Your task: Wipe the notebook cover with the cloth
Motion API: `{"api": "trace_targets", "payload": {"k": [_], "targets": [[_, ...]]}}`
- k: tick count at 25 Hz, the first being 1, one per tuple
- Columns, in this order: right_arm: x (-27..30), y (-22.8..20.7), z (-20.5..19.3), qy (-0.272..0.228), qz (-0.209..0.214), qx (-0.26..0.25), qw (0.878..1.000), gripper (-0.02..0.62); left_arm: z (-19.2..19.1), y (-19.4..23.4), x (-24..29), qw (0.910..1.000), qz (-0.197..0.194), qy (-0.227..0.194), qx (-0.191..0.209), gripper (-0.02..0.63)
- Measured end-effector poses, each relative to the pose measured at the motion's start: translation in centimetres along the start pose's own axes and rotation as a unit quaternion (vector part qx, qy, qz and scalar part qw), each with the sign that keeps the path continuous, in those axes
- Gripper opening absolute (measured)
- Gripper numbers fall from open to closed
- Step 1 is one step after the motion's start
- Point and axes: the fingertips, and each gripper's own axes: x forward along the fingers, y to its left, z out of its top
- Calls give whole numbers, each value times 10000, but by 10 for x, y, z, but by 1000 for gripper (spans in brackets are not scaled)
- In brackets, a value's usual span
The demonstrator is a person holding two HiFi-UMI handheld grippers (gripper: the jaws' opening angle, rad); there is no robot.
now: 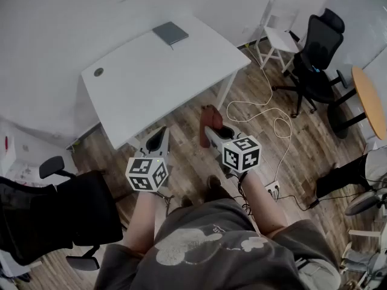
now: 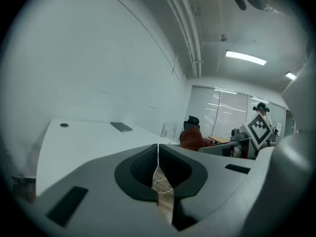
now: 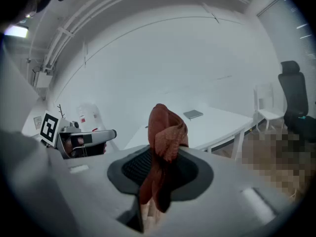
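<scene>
Two grippers hang over the wooden floor [image 1: 193,162] on the person's side of the white surface [image 1: 139,95], and neither reaches over its near edge. The left gripper [image 1: 161,133] points at that near edge. In the left gripper view its jaws are pressed together pad to pad, with nothing caught between them.

The right gripper [image 1: 211,132] sits just off the surface's near right leg. Its jaws are clamped on the cloth [image 3: 165,142], a rust-red rag. One bunch of it sticks up past the jaw tips, and a loose tail hangs down between the jaws. From the head view the cloth shows as a dark red lump in front of the surface, not touching it.

The notebook [image 1: 170,32] is grey and closed. It lies flat at the far corner of the surface, close to the far edge and well apart from both grippers. The rest of the surface is bare apart from a small round cable hole [image 1: 98,72] near its left end.

Beside the surface's right end stand a white chair [image 1: 277,38] and a black office chair [image 1: 314,56]. A white cable [image 1: 266,116] loops across the floor between them and the surface's right leg. A second black chair [image 1: 66,213] stands off the surface's near left corner.
</scene>
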Motion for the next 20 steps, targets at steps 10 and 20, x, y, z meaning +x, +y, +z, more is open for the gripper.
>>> {"api": "trace_targets", "payload": {"k": [10,20], "targets": [[0,5,-4,29,61,212,9998,104,0,5,-9,9999,95,23,-42,5],[4,22,-8,87,152,186,9997,104,-12,5,-22,9999,70,99,-93,5]]}}
